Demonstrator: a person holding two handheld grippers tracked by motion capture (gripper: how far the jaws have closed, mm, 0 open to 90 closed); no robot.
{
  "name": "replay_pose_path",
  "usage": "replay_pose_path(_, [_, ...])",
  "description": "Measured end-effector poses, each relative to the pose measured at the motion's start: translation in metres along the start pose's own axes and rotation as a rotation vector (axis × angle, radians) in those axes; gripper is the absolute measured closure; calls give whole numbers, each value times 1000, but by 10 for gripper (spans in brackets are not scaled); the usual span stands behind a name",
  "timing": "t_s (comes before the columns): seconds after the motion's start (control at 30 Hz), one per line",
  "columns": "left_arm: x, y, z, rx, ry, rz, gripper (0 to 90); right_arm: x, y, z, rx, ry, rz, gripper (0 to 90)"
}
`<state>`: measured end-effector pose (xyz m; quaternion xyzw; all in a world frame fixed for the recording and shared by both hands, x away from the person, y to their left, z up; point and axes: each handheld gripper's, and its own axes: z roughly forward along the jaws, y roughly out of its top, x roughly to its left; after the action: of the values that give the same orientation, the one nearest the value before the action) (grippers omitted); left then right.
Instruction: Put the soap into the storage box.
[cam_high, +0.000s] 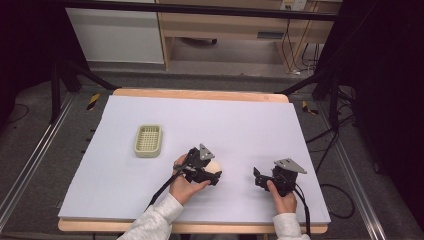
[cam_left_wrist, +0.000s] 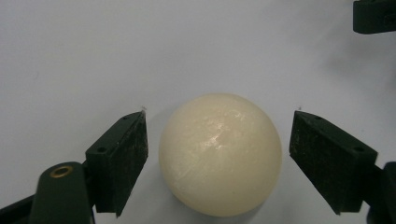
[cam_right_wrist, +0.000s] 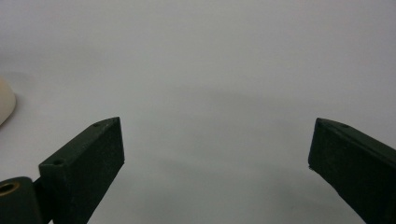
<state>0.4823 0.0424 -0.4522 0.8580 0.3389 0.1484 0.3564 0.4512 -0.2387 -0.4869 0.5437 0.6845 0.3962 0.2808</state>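
Cream ball (cam_left_wrist: 219, 154) sits on the counter (cam_high: 240, 125) between the left tool's (cam_left_wrist: 217, 144) wide-apart jaws, untouched, looks smooth, hard and prone to roll, so best pinched across its widest middle; right tool (cam_right_wrist: 217, 149) wide, holding nothing; basket (cam_high: 148, 140) well apart; no readable writing.

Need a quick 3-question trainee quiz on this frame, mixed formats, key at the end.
1. True or false: the left tongs are shut on the cream ball.
2. Where does the slotted tray lie relative to the ball? A) to its left and farther from the person B) to its right C) under it
3. Fill in: the right tongs stand open with ____ between the jaws.

Key
1. False: the jaws stand either side of it, with gaps.
2. A
3. nothing
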Motion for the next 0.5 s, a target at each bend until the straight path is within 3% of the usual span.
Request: replay_pose_path(0.5, [-2, -3, 7, 26, -3, 8, 208, 0, 0, 0, 0, 1, 0, 39])
